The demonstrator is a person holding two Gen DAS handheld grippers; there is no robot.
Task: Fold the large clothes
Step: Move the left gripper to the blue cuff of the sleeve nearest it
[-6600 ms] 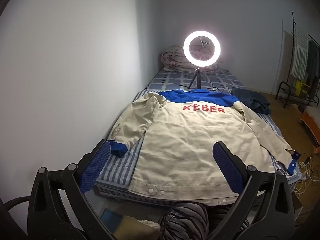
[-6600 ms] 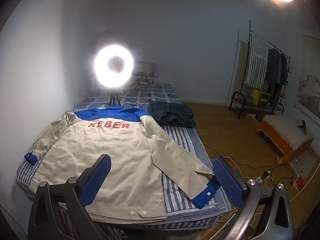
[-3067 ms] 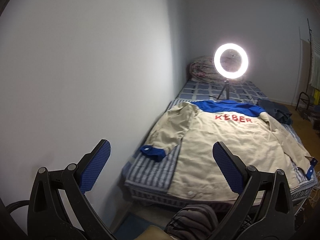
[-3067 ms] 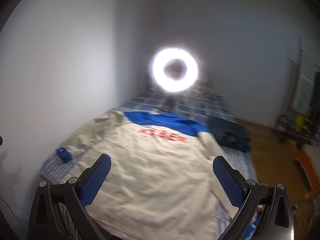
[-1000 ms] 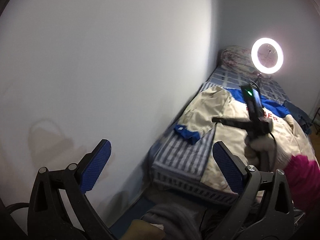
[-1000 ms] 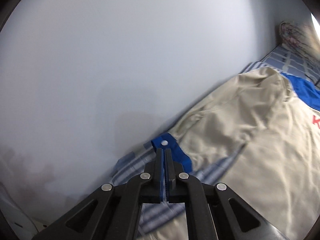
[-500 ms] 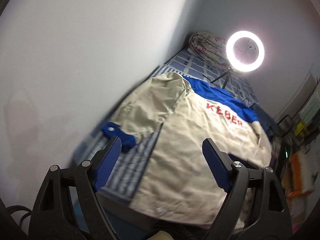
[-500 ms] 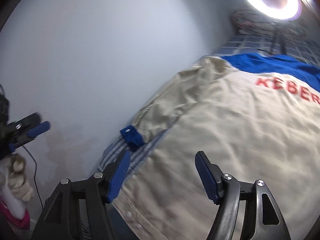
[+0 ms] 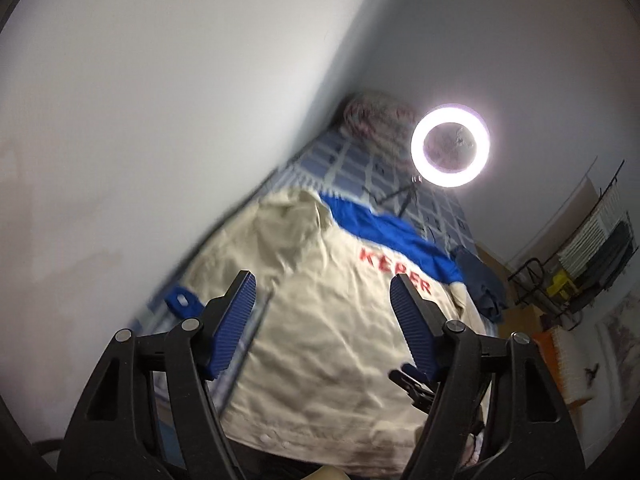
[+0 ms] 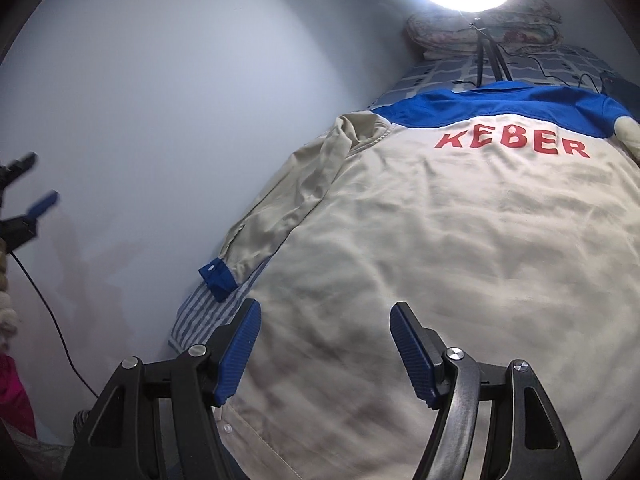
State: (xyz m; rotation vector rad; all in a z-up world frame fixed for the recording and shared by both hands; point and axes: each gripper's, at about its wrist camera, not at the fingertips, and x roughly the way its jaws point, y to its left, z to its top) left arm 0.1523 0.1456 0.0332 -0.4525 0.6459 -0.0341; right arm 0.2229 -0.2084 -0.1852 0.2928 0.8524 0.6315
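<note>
I count one beige jacket [image 10: 460, 248] with a single blue cuff [image 10: 217, 276] showing, one lit ring light [image 9: 450, 145], one rolled quilt [image 10: 480, 34] at the bed's [image 10: 200, 312] far end, one dark folded garment [image 9: 480, 284], one clothes rack [image 9: 592, 256], and two grippers: my left [image 9: 323, 320] and right [image 10: 325, 344].

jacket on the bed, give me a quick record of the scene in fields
garment: beige jacket with a blue yoke, back side up, red lettering KEBER
lay: spread flat on the striped bed, not yet folded
wall-side sleeve: lies along the body, blue cuff near the bed edge
left gripper: above the jacket, jaws closing, nothing between them
right gripper: open over the lower back panel, holding nothing
behind: lit ring light on a tripod, rolled bedding at the far end
</note>
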